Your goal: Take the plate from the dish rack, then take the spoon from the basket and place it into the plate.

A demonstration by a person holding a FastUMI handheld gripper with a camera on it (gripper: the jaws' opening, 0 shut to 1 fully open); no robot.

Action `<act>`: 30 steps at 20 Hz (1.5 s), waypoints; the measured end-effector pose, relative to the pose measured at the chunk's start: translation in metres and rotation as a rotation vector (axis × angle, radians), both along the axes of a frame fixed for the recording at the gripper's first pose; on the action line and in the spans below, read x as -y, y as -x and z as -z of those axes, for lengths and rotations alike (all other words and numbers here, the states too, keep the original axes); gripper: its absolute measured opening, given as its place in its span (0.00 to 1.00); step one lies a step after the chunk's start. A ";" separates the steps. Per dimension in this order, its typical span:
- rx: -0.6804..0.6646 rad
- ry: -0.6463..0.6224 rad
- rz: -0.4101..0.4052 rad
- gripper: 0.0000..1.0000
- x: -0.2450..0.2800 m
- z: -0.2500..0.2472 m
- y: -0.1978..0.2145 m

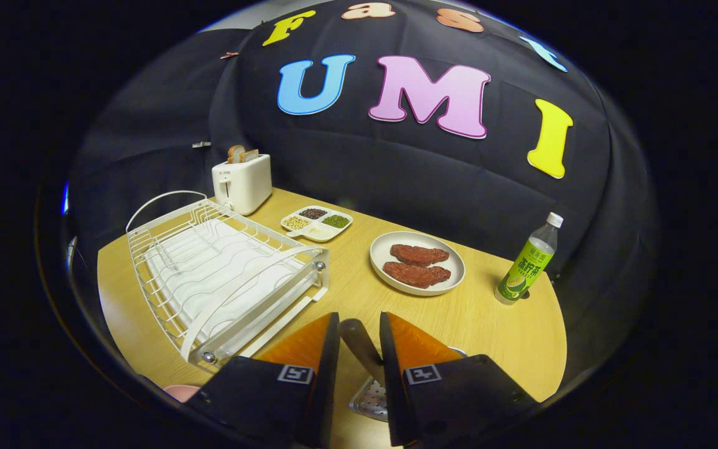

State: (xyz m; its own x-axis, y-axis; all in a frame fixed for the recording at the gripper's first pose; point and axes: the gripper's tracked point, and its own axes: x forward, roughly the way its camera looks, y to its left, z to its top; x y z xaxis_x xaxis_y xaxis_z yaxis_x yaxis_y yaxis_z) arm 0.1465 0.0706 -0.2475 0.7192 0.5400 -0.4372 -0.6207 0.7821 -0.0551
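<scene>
My gripper [359, 319] is shut on the spoon [359, 350]. Its metal handle rises between the two fingers and leans toward the left finger. Below the fingers lies a perforated metal basket [370, 399], mostly hidden by them; the spoon's bowl is out of sight. A pink rounded rim [181, 391], seemingly a plate, peeks out beside the left finger, just in front of the dish rack. The white wire dish rack [222, 274] stands ahead on the left with nothing in its slots.
On the wooden table [496, 324], a white plate with two meat patties [417, 262] sits ahead of the fingers. A green bottle [528, 260] stands to its right. A divided dish of beans [316, 222] and a toaster with bread [242, 181] sit farther back.
</scene>
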 end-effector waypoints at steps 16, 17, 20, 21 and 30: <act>0.127 0.022 0.079 0.14 0.033 -0.100 0.019; 0.129 0.017 0.081 0.14 0.034 -0.112 0.022; 0.124 -0.050 0.092 0.14 0.032 -0.152 0.037; 0.111 -0.084 0.102 0.14 0.029 -0.163 0.044; 0.035 -0.034 0.194 0.14 0.034 -0.122 0.123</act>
State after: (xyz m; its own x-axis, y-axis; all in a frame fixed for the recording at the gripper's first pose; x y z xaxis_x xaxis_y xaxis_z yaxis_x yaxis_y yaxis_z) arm 0.0235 0.0369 -0.1253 0.8256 0.4038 -0.3941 -0.4562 0.8888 -0.0448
